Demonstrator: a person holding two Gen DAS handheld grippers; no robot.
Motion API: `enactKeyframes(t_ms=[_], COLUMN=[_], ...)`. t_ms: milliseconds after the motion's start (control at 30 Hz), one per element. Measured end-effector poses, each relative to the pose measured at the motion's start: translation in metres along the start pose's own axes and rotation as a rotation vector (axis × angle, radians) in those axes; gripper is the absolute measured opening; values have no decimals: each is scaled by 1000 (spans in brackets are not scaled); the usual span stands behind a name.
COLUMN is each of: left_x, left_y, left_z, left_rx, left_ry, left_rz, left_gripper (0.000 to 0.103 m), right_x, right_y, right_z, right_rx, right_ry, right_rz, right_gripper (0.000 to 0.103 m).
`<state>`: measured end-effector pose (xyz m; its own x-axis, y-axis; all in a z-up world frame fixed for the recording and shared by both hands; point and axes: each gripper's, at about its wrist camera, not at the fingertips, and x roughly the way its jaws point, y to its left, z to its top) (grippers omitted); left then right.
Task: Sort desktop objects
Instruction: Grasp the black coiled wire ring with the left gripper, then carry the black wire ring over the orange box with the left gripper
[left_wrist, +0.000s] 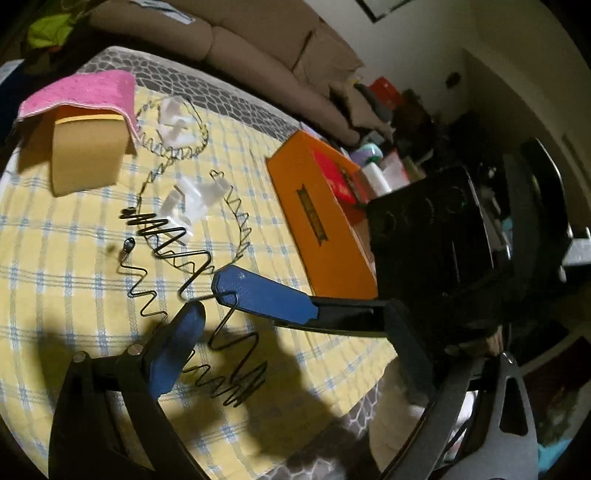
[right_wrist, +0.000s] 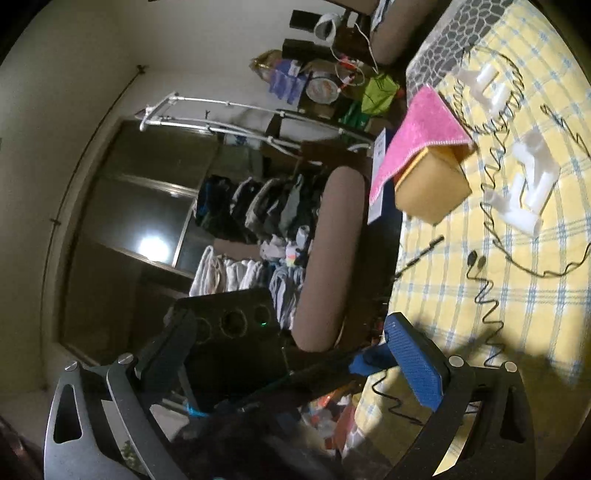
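My left gripper (left_wrist: 207, 295) with blue pads is nearly closed around a black zigzag wire (left_wrist: 173, 251), and a loop of the wire passes between its fingertips above the yellow checked cloth (left_wrist: 66, 258). More zigzag wire (left_wrist: 236, 384) lies below it. White plastic pieces (left_wrist: 192, 203) sit inside another wire loop. My right gripper (right_wrist: 284, 343) is open and empty at the table's edge; one blue finger (right_wrist: 413, 358) shows, and the left gripper's blue tip (right_wrist: 364, 363) sits beside it. The wire (right_wrist: 487, 306) and white pieces (right_wrist: 528, 184) show in the right wrist view.
An orange box (left_wrist: 317, 221) lies at the right. A tan block (left_wrist: 85, 158) under a pink cloth (left_wrist: 88, 92) stands at the far left, also in the right wrist view (right_wrist: 428, 192). A sofa (left_wrist: 258, 48) stands behind. Clothes racks and clutter (right_wrist: 258, 206) fill the room.
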<state>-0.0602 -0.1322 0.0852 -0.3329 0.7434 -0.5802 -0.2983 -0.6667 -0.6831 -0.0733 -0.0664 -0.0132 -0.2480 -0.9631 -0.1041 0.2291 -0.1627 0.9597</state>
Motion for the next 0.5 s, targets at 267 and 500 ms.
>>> enactKeyframes(t_ms=[267, 500], left_x=[7, -27], left_y=[13, 21], left_z=[-10, -1], left_rx=[-10, -82], left_ry=[40, -121], left_rz=[5, -95], left_gripper=[32, 9], right_x=[-16, -36], right_y=[-1, -7], right_z=[10, 17], right_rx=[-15, -44], right_ry=[-38, -82], right_rz=[-56, -204], right_gripper=[103, 103])
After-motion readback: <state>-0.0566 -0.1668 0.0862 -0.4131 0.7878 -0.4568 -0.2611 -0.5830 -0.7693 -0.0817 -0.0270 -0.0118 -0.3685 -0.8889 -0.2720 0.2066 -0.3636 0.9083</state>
